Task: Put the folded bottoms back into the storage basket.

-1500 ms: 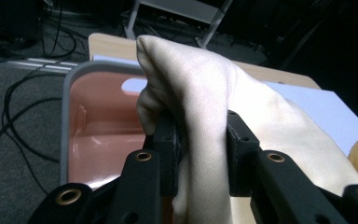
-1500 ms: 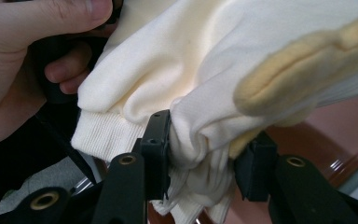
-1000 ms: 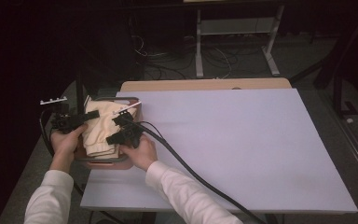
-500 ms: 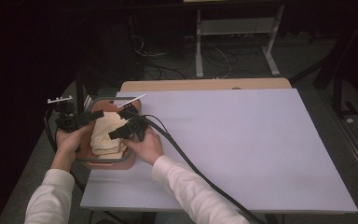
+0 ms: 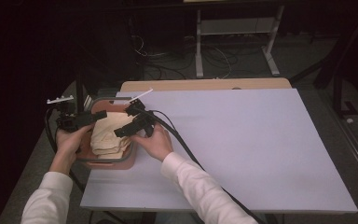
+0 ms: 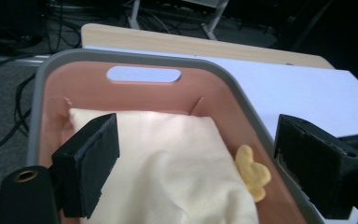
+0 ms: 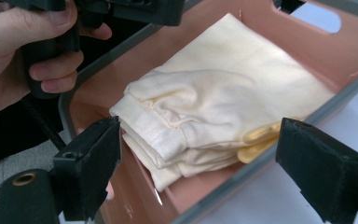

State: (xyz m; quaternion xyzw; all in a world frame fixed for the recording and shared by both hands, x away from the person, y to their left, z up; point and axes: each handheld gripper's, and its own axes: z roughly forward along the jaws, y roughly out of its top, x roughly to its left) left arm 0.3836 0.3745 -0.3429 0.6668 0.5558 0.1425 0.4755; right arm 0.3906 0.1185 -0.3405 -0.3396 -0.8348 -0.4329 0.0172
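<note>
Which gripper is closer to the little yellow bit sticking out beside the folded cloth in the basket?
Right. The right gripper hovers open above the folded cream cloth, by the edge where the yellow bit pokes out. The left gripper is open at the basket's far left side.

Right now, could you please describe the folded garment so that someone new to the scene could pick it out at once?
Look to the near left corner of the pale lilac table, where a salmon-pink basket with a grey rim sits. Inside it lies the folded garment, a cream cloth with a ribbed cuff; a small yellow piece peeks out beside it, and it is the soft pale thing there.
</note>
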